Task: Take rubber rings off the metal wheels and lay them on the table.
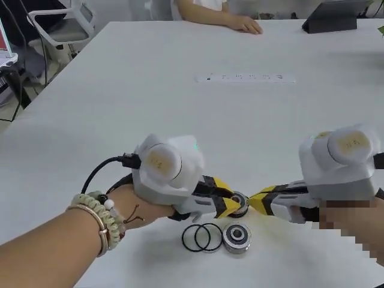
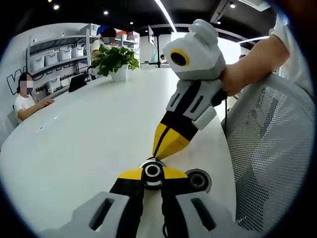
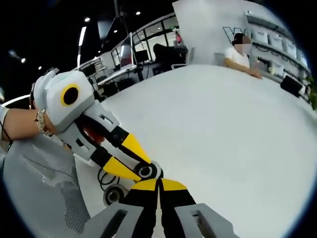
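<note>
Nearest to me, just on my side of both claws, two thin black rubber rings [image 1: 201, 237] lie flat on the white table [image 1: 150, 102]. They overlap each other a little. Right beside them, under the claw tips, lies a small round metal wheel with a dark middle [image 1: 237, 236]. Above these my left claw [image 1: 231, 204] is clamped on a second round metal wheel [image 1: 240, 203]. Its yellow jaws press this wheel from both sides and hold it off the table. My right claw [image 1: 254, 198] comes from the opposite side, and its yellow tips touch the edge of the held wheel. Its jaws are pressed together with no gap. I cannot tell if any rubber is caught between them. Well beyond the claws, a long white power strip [image 1: 246, 77] lies across the table. At the far edge rest another person's hand [image 1: 243, 24] and a dark tablet [image 1: 333, 18].
</note>
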`<action>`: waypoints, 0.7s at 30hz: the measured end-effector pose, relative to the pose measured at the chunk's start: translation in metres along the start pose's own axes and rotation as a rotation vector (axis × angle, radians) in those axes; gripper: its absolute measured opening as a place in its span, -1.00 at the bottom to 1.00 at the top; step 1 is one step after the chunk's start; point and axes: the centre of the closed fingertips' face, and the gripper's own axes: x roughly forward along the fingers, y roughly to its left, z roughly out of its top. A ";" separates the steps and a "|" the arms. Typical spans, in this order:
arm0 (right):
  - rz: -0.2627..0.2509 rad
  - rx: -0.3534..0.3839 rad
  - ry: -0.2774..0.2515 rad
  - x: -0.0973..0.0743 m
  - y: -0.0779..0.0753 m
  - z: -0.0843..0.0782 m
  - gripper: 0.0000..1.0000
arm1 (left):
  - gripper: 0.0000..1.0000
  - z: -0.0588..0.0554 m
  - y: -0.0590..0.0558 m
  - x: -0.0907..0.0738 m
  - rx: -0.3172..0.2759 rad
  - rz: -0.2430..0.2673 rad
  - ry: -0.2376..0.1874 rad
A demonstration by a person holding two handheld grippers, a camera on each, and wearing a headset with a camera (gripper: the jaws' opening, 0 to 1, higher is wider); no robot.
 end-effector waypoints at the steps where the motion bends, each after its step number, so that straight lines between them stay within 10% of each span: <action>1: 0.011 0.015 -0.016 0.000 -0.001 0.001 -1.00 | -0.86 0.000 0.000 0.000 -0.001 0.000 -0.001; 21: 0.048 0.092 -0.031 -0.001 0.008 0.008 -1.00 | -0.85 0.002 0.000 0.002 0.034 0.005 -0.001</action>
